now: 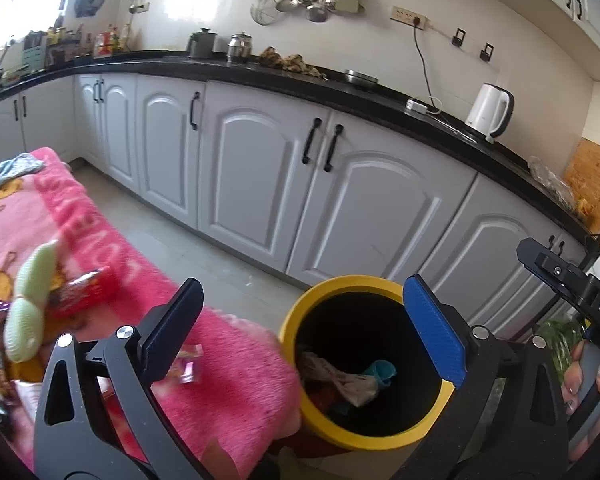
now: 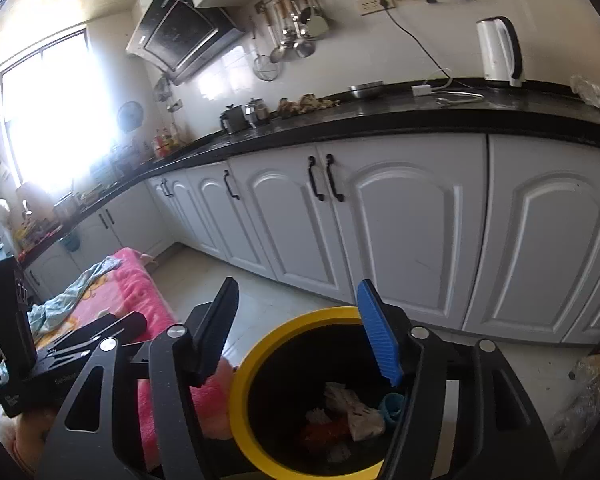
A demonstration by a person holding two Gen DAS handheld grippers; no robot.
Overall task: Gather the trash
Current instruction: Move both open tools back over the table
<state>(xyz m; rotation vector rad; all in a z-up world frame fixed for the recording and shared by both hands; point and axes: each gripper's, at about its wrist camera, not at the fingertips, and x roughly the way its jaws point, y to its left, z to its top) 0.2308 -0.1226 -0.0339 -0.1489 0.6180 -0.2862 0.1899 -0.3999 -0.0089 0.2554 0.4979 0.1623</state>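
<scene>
A yellow-rimmed black bin (image 1: 296, 316) stands on the floor beside a pink blanket (image 1: 228, 368). It holds crumpled paper (image 1: 340, 380) and a teal scrap (image 1: 380, 370). My left gripper (image 1: 304, 332) is open and empty, over the bin's near-left rim. A small pink wrapper (image 1: 186, 368) lies on the blanket by its left finger. Red and purple wrappers (image 1: 76, 292) lie further left. In the right wrist view my right gripper (image 2: 300, 344) is open and empty above the bin (image 2: 240, 380), with trash (image 2: 352, 412) inside. The right gripper also shows in the left wrist view (image 1: 560, 276).
White cabinets (image 1: 260, 184) under a black counter (image 1: 300, 76) run behind the bin. A green knitted toy (image 1: 32, 296) and a blue cloth (image 2: 72, 296) lie on the blanket. A white kettle (image 1: 490, 110) stands on the counter. A plastic bag (image 2: 584, 392) lies on the floor at right.
</scene>
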